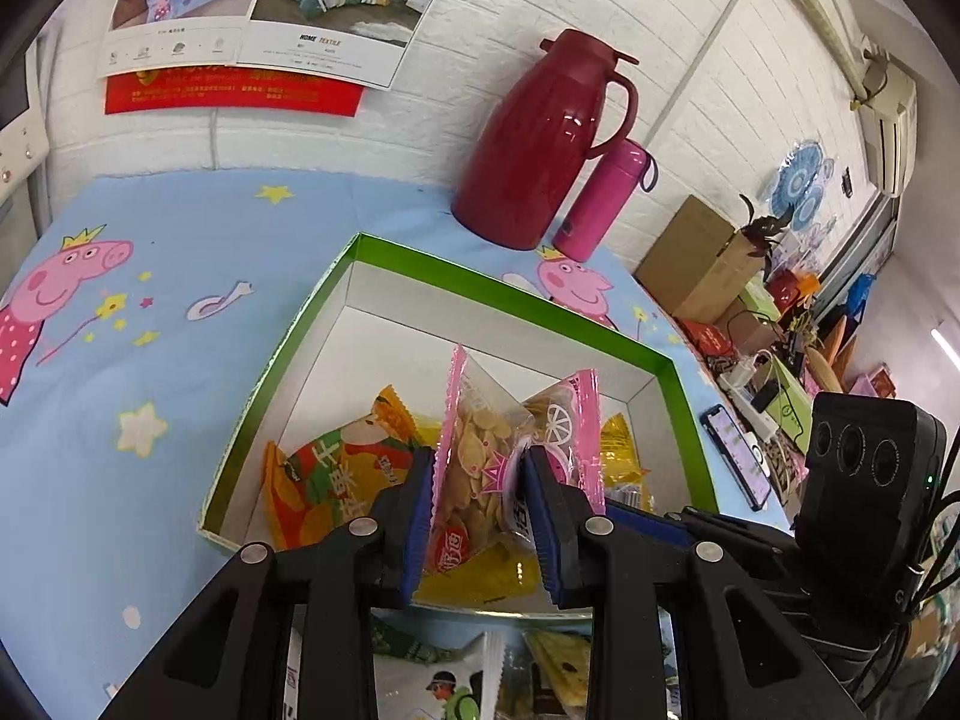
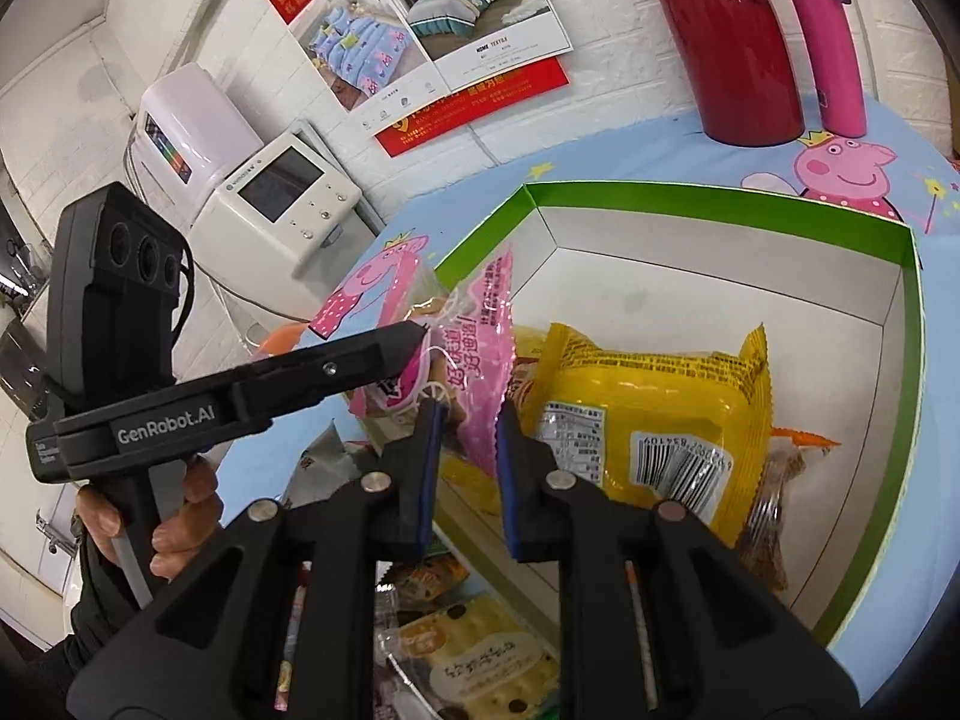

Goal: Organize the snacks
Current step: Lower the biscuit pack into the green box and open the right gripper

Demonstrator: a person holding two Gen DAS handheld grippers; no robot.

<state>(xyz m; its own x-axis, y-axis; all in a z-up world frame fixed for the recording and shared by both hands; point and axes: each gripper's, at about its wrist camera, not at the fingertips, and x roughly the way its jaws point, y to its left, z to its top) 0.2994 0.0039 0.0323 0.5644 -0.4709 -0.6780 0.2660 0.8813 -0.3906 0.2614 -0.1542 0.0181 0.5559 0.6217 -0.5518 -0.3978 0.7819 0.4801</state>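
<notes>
Holding a pink snack packet [image 1: 510, 468] clamped in the left gripper [image 1: 480, 516] above the green-rimmed box [image 1: 510, 291], already containing a yellow packet [image 2: 654, 420] and an orange packet [image 1: 324, 480]. Keeping the right gripper [image 2: 468, 468] narrowly parted and gripping nothing, with several snacks [image 2: 474, 660] lying outside, waiting near the box's front edge.

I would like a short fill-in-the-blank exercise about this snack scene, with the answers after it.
1. The left claw holds a ____ snack bag.
2. The box has a ____ rim.
3. The right claw holds ____.
4. The small bottle beside the red jug is ____.

Answers: pink; green; nothing; pink
</notes>
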